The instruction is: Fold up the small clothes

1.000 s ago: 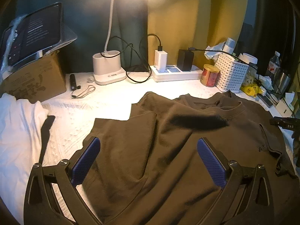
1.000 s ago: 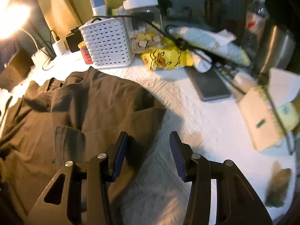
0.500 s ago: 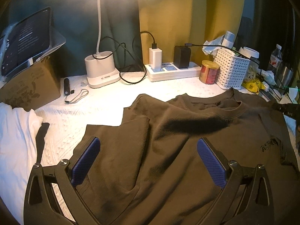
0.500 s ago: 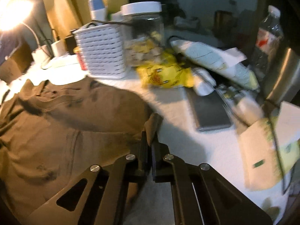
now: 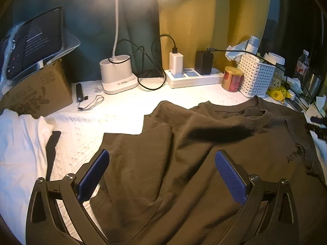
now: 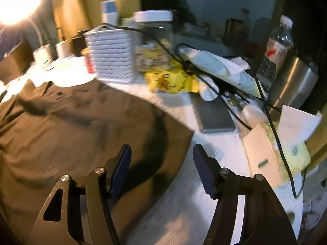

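A dark brown T-shirt (image 5: 194,163) lies spread on the white textured table cover, collar toward the back; its left sleeve is folded in over the body. My left gripper (image 5: 162,175) is open and empty, hovering over the shirt's lower middle. In the right wrist view the same shirt (image 6: 71,126) fills the left half, its right side lying flat. My right gripper (image 6: 161,169) is open and empty, just above the shirt's right edge, holding nothing.
A white garment (image 5: 18,153) lies at the left. A cardboard box (image 5: 34,94), lamp base (image 5: 117,74), power strip (image 5: 194,77), red tin (image 5: 233,78) and white basket (image 5: 255,77) line the back. A power bank (image 6: 214,114), tissue box (image 6: 271,155), water bottle (image 6: 276,49) and cables crowd the right.
My right gripper, shut on the shirt's right edge half a second ago, has opened and let it go; the sleeve now lies flatter. The left gripper stays open, barely moved.
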`<move>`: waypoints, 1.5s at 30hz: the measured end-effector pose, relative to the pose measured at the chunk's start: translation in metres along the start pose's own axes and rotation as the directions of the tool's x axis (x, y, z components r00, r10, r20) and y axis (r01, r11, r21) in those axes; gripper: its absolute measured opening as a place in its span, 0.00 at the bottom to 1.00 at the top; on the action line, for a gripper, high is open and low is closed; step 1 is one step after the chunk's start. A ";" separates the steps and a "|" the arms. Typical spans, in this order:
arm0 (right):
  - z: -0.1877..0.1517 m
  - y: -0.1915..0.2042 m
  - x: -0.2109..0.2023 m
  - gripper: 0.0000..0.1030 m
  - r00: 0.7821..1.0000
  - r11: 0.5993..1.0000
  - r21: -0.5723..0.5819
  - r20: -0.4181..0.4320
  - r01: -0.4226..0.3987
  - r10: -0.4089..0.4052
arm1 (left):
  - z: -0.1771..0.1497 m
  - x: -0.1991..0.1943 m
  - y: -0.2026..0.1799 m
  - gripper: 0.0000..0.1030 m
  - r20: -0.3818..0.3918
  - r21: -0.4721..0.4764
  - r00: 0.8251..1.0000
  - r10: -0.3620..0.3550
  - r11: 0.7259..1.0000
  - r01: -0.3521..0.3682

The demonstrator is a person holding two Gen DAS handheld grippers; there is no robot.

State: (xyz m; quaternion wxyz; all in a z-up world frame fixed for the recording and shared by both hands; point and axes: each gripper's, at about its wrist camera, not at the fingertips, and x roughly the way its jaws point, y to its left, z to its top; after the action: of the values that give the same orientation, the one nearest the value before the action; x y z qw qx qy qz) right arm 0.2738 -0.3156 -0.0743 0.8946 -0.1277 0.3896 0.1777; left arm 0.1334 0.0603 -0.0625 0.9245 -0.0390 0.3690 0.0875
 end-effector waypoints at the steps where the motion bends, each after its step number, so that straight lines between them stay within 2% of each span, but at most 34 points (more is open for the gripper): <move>1: -0.002 0.005 -0.005 0.64 1.000 1.000 -0.006 0.000 0.001 -0.001 | -0.001 -0.002 0.002 0.99 0.002 -0.002 1.000 -0.004 1.000 0.004; 11: -0.052 0.074 -0.026 0.64 0.994 0.989 -0.151 -0.108 -0.007 -0.009 | -0.012 -0.018 0.032 0.99 0.016 -0.017 1.000 0.005 1.000 -0.005; 15: -0.059 0.089 -0.039 0.64 0.994 0.985 -0.172 -0.102 0.012 -0.029 | -0.016 -0.018 0.050 0.99 0.014 -0.016 1.000 0.017 1.000 -0.016; 21: -0.056 0.093 -0.068 0.64 0.997 0.991 -0.118 -0.036 0.058 -0.062 | -0.019 -0.003 0.078 0.99 -0.020 -0.024 1.000 0.009 1.000 -0.009; 26: -0.052 0.093 -0.085 0.64 0.998 0.997 -0.033 0.004 0.065 -0.065 | -0.019 0.016 0.095 0.98 -0.056 -0.045 0.997 -0.050 0.998 0.048; 28: -0.052 0.094 -0.090 0.64 0.998 0.998 0.002 0.014 0.063 -0.063 | -0.018 0.026 0.099 0.90 -0.082 -0.053 0.992 -0.092 0.995 0.088; 32: -0.055 0.096 -0.096 0.64 0.998 0.996 0.062 0.024 0.057 -0.059 | -0.014 0.049 0.097 0.81 -0.143 -0.031 0.976 -0.165 0.986 0.162; 34: -0.057 0.096 -0.097 0.64 0.998 0.995 0.076 0.020 0.062 -0.064 | -0.014 0.060 0.092 0.63 -0.176 -0.010 0.964 -0.199 0.980 0.200; 35: -0.057 0.096 -0.097 0.64 0.998 0.995 0.081 0.018 0.063 -0.065 | -0.013 0.060 0.090 0.62 -0.167 0.013 0.967 -0.194 0.980 0.199; 36: -0.058 0.096 -0.097 0.64 0.998 0.994 0.087 0.016 0.064 -0.066 | -0.013 0.061 0.088 0.50 -0.171 0.028 0.964 -0.201 0.977 0.209; 37: -0.059 0.095 -0.097 0.64 0.998 0.993 0.094 0.014 0.067 -0.068 | -0.012 0.061 0.085 0.32 -0.173 0.054 0.964 -0.202 0.975 0.214; 39: -0.060 0.094 -0.098 0.64 0.997 0.992 0.102 0.012 0.068 -0.070 | -0.012 0.061 0.084 0.12 -0.188 0.063 0.956 -0.224 0.969 0.239; 41: -0.061 0.092 -0.097 0.64 0.998 0.992 0.112 0.011 0.065 -0.067 | -0.012 0.059 0.084 0.07 -0.180 0.070 0.959 -0.220 0.969 0.235; 45: -0.061 0.094 -0.095 0.64 0.998 0.992 0.116 0.008 0.058 -0.059 | -0.011 0.045 0.098 0.06 -0.109 0.029 0.980 -0.166 0.985 0.170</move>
State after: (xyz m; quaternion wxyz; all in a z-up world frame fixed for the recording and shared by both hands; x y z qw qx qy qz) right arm 0.1354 -0.2739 -0.0528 0.9075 -0.0862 0.3902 0.1292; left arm 0.1394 0.1605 -0.1020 0.9081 -0.0570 0.4148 -0.0001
